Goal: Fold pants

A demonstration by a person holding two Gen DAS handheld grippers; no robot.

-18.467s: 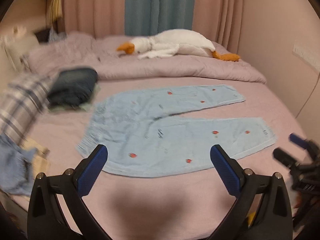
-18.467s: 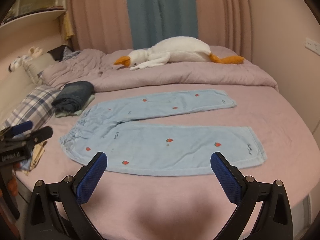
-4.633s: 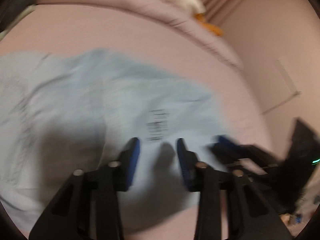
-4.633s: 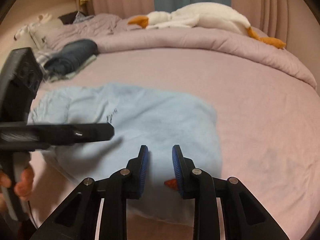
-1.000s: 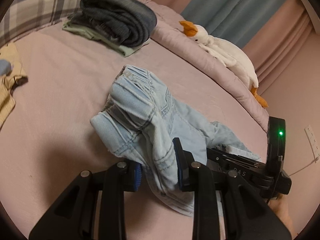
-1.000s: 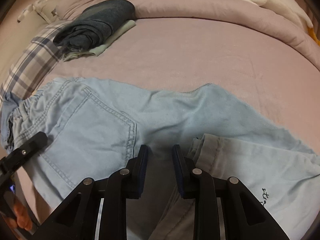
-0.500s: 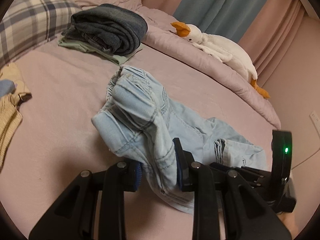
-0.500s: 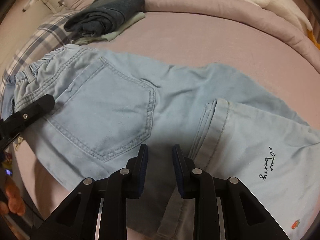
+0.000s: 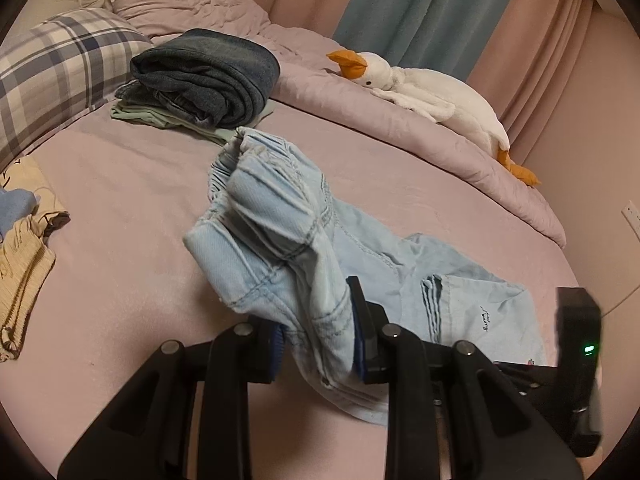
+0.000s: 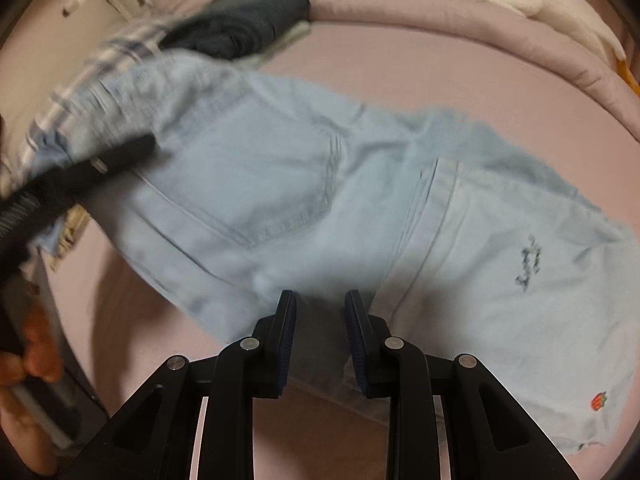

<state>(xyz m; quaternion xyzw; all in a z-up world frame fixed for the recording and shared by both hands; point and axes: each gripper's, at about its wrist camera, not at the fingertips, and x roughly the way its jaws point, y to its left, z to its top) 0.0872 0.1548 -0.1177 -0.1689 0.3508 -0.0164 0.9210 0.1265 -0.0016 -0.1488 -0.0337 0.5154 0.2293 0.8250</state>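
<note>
The left tool [image 9: 318, 330] points down at the bed [image 9: 120, 184], jaws narrowed on a lifted bunch of the pants [image 9: 280, 232]. The right tool [image 10: 320, 316] tilts steeply down, gripping their near edge. Only the left view shows the goose [image 9: 420, 88] whole; only the right shows the back pocket [image 10: 256, 184].

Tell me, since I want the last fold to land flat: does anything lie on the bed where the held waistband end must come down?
Nothing visible does. The left tool holds the light blue denim pants above bare pink bedsheet. The folded dark jeans and yellow knitted cloth lie apart from them.
</note>
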